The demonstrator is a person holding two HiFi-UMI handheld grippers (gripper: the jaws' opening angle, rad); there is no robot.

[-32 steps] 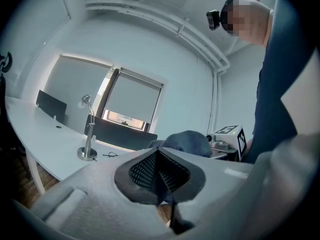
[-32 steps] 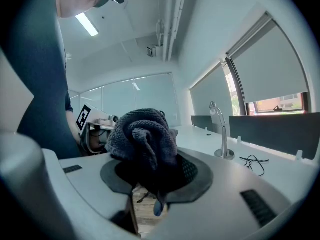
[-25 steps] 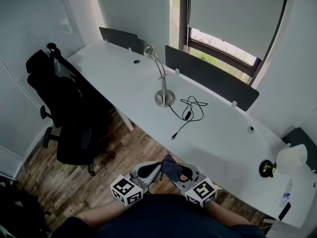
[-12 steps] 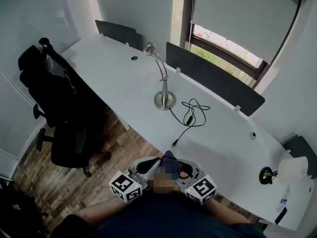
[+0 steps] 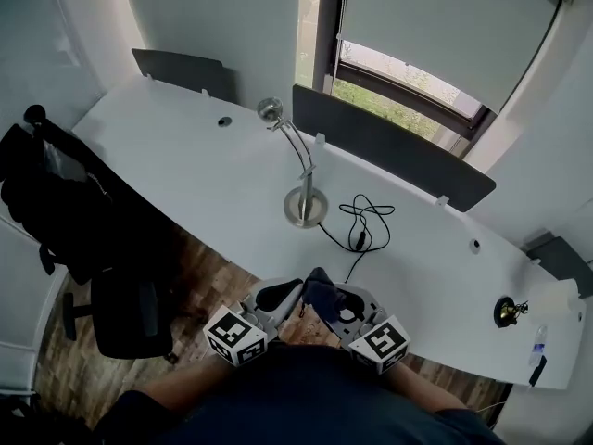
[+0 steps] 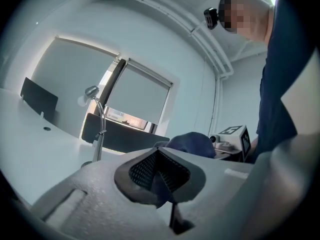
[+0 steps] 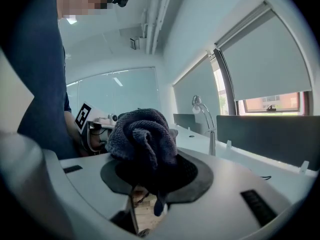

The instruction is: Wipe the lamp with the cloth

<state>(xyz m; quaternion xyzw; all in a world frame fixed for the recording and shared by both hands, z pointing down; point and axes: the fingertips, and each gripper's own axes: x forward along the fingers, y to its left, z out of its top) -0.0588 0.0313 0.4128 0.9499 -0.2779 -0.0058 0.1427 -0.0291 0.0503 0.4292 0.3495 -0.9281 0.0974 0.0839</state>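
Looking steeply down on a long white desk (image 5: 204, 179), with both grippers close to the body, short of the desk edge and well apart from the lamp (image 5: 305, 171). Clamped tight in the right gripper (image 7: 150, 176): a bunched dark blue cloth (image 7: 142, 134), bulging above the pads with a short tail hanging below. Just beside it, the left gripper (image 6: 159, 173), jaws pressed together with nothing clearly caught between them. Farther out on the desk, standing upright on a round metal base, the slim lamp with a curved neck and small head, and a loose black cord (image 5: 359, 219) coiled just beside the base. Likely trouble from here: tipping or sliding the light-looking lamp by wiping the thin neck one-handed, with no steadying of the base; snagging the cord and dragging it; scraping bare jaw against metal instead of cloth, given so compact a bunch; losing the cloth if pinched only by its outer folds.
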